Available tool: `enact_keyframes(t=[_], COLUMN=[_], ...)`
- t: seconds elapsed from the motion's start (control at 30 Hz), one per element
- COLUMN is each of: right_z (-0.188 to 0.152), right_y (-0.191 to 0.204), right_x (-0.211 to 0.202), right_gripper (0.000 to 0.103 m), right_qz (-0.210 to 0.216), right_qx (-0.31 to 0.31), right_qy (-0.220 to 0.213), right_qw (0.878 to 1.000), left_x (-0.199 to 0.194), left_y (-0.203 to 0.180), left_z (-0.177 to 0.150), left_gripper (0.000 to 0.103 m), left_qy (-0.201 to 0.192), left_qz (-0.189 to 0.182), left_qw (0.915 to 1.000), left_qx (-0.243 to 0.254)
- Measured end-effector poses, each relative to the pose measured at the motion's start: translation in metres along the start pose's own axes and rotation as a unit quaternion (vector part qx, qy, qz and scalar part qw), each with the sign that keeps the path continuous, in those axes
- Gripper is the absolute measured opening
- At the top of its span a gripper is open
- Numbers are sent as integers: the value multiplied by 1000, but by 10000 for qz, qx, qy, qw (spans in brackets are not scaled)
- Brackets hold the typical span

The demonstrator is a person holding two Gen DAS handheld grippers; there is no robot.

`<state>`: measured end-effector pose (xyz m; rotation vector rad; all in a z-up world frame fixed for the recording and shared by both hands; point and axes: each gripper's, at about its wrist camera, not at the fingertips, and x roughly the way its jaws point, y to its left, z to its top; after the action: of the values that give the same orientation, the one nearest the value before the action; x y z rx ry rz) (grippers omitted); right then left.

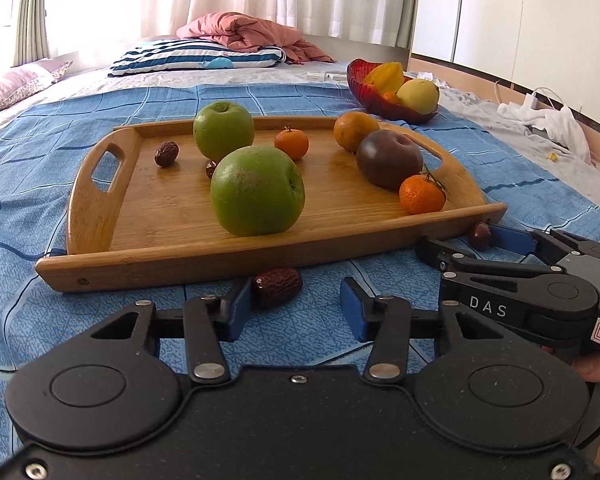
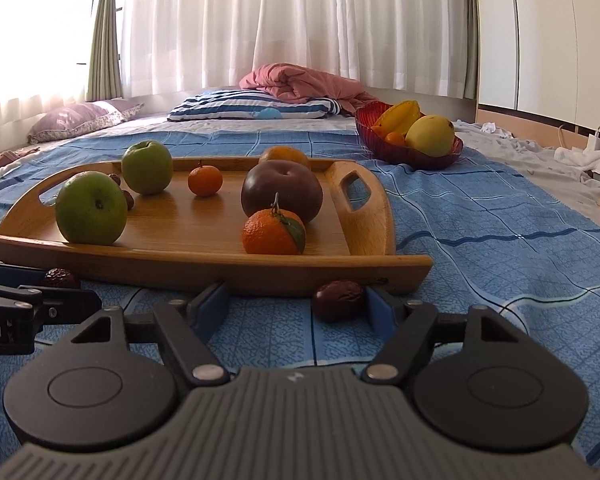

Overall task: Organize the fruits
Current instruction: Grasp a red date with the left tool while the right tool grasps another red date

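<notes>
Both jaws part-open, gripping nothing: left gripper (image 1: pixel 296 306) has a date (image 1: pixel 278 287) against its left pad, long axis across the gap; right gripper (image 2: pixel 296 308) has a date (image 2: pixel 337 300) against its right pad.

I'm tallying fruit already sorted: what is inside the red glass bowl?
The red bowl holds a yellow starfruit, a yellow-green mango-like fruit and part of an orange fruit. Anything beneath them is covered.

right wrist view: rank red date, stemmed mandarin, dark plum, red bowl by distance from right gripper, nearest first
1. red date, on the cloth, at the right gripper's right finger.
2. stemmed mandarin, tray's front edge.
3. dark plum, directly behind it.
4. red bowl, far right, off the tray.
</notes>
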<state>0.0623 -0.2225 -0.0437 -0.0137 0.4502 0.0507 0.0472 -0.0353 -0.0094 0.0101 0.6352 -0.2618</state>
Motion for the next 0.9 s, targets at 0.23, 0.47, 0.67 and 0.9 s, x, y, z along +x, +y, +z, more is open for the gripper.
enact_keyframes(t=[0.23, 0.47, 0.67, 0.9], right_z=[4, 4, 2, 1], right_y=[1, -3, -7, -8], right_x=[-6, -14, -16, -19], right_gripper=[56, 48, 35, 34], right_qz=[19, 88, 23, 85], right_qx=[-71, 14, 58, 106], right_qy=[7, -22, 13, -7], right_qw=[10000, 10000, 10000, 9999], left_x=[-1, -2, -1, 6], left_y=[-1, -1, -3, -7], left_z=[2, 4, 7, 10], left_gripper=[37, 30, 27, 25], left_qy=[58, 89, 98, 115], left_qz=[41, 118, 143, 182], left_qw=[10000, 9999, 9998, 9998], left_qx=[-44, -91, -109, -34])
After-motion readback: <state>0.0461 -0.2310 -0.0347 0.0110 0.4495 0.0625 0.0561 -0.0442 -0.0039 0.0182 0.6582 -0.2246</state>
